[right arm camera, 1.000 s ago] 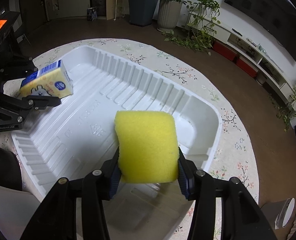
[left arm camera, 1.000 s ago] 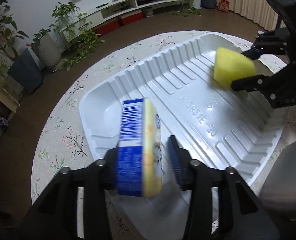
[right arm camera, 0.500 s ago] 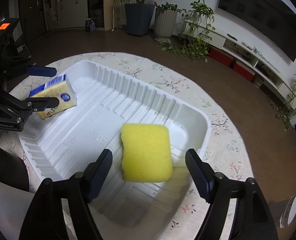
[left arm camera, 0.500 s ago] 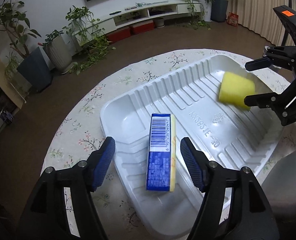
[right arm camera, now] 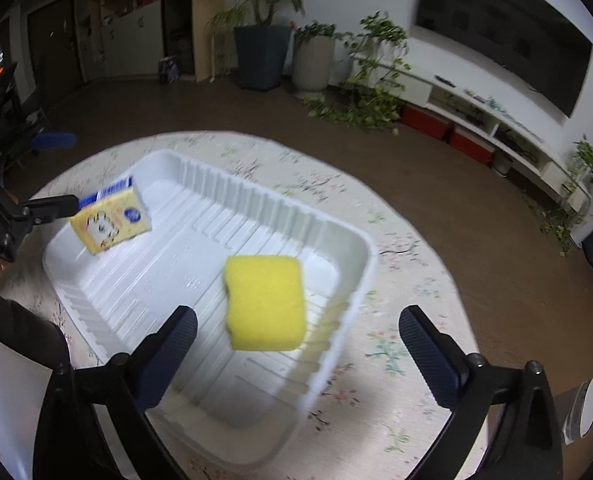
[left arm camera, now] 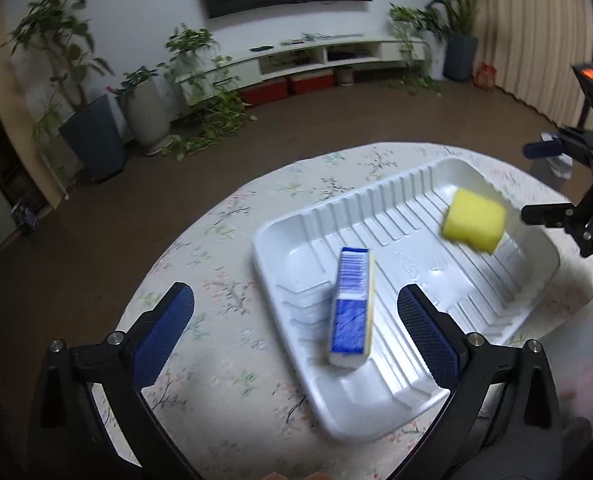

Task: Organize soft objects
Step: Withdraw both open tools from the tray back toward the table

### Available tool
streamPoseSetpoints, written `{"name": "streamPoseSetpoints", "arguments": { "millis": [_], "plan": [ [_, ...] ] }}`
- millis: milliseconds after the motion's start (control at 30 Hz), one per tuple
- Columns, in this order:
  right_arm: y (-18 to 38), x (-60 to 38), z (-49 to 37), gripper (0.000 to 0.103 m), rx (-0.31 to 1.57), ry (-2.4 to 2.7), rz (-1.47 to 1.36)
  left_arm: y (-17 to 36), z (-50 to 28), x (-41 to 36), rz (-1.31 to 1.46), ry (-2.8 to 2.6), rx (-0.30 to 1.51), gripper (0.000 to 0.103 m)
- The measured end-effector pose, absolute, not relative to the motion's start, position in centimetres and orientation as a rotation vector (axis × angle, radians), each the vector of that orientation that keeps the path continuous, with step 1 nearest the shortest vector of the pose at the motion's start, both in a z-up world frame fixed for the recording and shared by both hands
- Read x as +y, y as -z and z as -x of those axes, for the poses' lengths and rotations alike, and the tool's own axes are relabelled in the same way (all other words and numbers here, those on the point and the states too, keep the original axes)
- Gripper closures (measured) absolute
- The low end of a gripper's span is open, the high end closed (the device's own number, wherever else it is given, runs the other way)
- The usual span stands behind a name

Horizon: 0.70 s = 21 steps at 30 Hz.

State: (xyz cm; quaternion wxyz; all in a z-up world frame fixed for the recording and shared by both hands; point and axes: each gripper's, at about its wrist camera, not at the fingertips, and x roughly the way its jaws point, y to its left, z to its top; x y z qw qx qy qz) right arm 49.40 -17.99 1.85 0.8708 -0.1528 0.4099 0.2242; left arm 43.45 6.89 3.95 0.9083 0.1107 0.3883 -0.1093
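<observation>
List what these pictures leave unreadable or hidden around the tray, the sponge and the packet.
- Embossed lettering on the tray floor: left wrist view, blurred and too small.
- Packet print: right wrist view, motion blur.
- Sponge underside: both views, hidden by the sponge itself.
- White object at the table's edge: right wrist view, cut off by the fisheye rim.

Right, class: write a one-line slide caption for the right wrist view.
Right gripper opening above a yellow sponge in the white tray, tissue pack at the far end.
</observation>
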Motion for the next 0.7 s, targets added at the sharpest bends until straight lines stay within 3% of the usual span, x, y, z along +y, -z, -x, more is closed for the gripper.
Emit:
{"name": "streamPoseSetpoints", "arguments": {
  "millis": [467,700],
  "plan": [
    [-7.9,-24.0,-43.7,0.000,0.703,-0.397,0.200,-9.4,-34.1,12.2,-0.017,0.237,0.563,0.000],
    [-9.5,-26.1,-40.3,0.000,0.675,-0.378,0.125,-9.6,-28.6,13.1,0.035,0.205,0.585,0.000]
  ]
}}
